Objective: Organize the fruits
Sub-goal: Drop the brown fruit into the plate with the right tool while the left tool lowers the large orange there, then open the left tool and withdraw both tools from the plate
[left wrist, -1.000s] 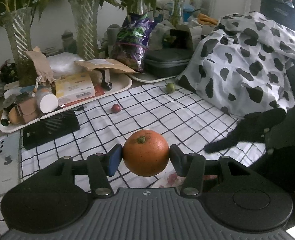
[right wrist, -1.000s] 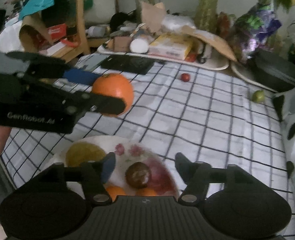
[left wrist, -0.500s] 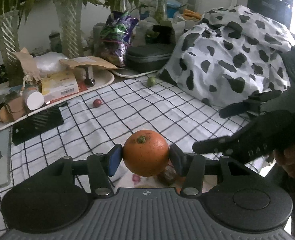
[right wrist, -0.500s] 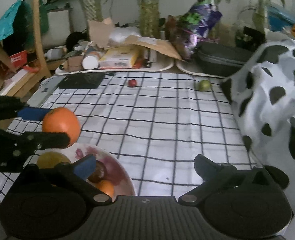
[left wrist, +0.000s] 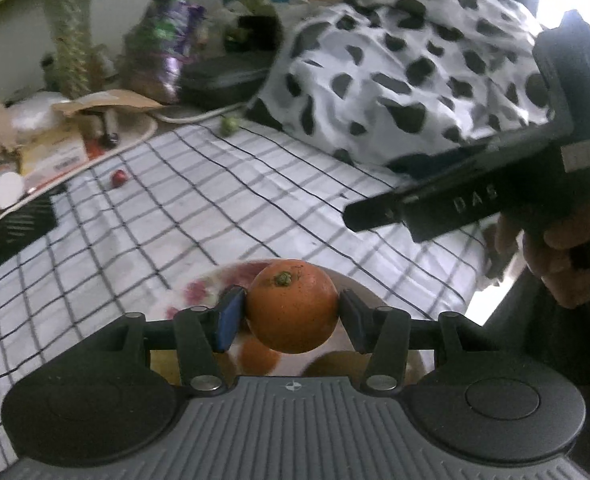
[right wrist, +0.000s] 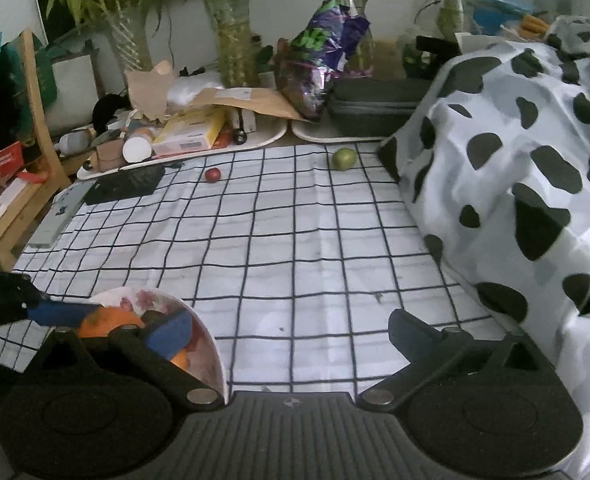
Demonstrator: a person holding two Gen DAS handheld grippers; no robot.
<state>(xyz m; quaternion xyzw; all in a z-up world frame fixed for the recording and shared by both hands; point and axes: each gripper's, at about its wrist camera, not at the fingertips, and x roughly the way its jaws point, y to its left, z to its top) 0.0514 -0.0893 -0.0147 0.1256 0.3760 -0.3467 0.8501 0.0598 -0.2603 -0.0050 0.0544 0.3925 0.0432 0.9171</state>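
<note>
My left gripper [left wrist: 291, 316] is shut on an orange [left wrist: 291, 307] and holds it just above a white floral plate [left wrist: 215, 280] that has other fruit in it. In the right wrist view the plate [right wrist: 211, 340] sits at the lower left with the orange [right wrist: 103, 322] over it. My right gripper [right wrist: 291, 332] is open and empty above the checked cloth [right wrist: 295, 240]; it also shows in the left wrist view [left wrist: 475, 196]. A small red fruit [right wrist: 212, 175] and a green fruit [right wrist: 344, 159] lie on the cloth's far edge.
A cow-print blanket [right wrist: 527, 152] rises along the right. Cluttered trays [right wrist: 215, 132], a black case [right wrist: 375, 100], a purple bag [right wrist: 323, 60] and plant vases stand at the back. A black keyboard [right wrist: 123, 184] and a phone [right wrist: 55, 220] lie at the left.
My left gripper has carried the orange down over the plate. My right gripper has swung right and forward, away from the plate, and stays open.
</note>
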